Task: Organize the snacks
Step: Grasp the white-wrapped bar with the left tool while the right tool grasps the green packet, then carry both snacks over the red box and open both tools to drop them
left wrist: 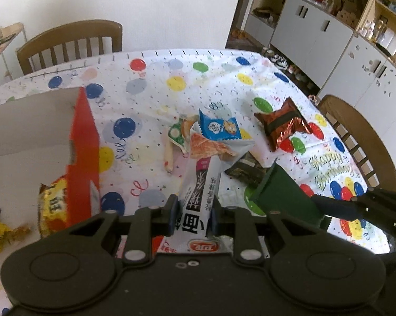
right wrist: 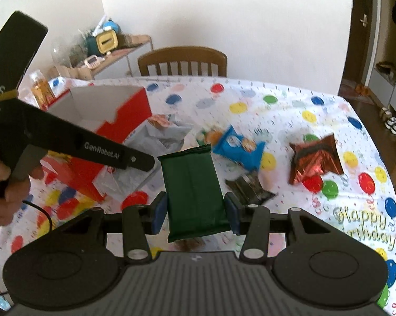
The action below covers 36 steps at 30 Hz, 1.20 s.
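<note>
Left gripper: pinching the white snack packet.
Right gripper: pinching the dark green packet.
Red box: open, on the table.

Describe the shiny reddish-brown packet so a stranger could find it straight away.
Start at the balloon-print tablecloth and go to its right side, above the "Happy Birthday" lettering. The reddish-brown packet lies there alone, apart from the blue packet; only it is crinkled metallic foil with a dark band.
</note>
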Tool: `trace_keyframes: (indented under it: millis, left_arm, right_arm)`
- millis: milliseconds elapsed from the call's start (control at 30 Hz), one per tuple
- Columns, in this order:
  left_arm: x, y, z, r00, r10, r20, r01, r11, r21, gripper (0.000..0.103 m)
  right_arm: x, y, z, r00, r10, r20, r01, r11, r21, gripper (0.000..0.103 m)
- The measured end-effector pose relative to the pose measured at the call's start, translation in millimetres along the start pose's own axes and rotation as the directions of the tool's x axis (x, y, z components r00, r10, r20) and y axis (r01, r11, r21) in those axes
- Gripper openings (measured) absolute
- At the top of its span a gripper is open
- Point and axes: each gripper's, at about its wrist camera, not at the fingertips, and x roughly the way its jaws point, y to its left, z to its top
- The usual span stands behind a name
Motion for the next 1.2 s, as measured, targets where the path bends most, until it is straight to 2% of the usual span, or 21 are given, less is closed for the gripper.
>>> trace_keyframes:
  millis: [367, 633, 1200]
  left_arm:
    - [-48, 30, 5, 0.996, 0.034, 0.078, -0.029, 0.997, -0.065, 0.021]
    - [-76, 71, 2, 0.99, 0.085, 0.112, -0.071, 0.99, -0.12, 0.021]
    - [-99, 170, -5, 0.973, 0.206, 0.103, -0.182, 0.961, -0.208, 0.021]
  right_arm:
    - [-5, 49, 42, 0.997, 0.049, 0.053, -0.047, 0.998, -0.043, 0.046]
    - [8, 92, 68, 0.993, 0.092, 0.073, -0.084, 0.991, -0.099, 0.046]
    - [73, 165, 95, 0.994, 0.109, -0.009, -0.109, 0.981, -0.157, 0.046]
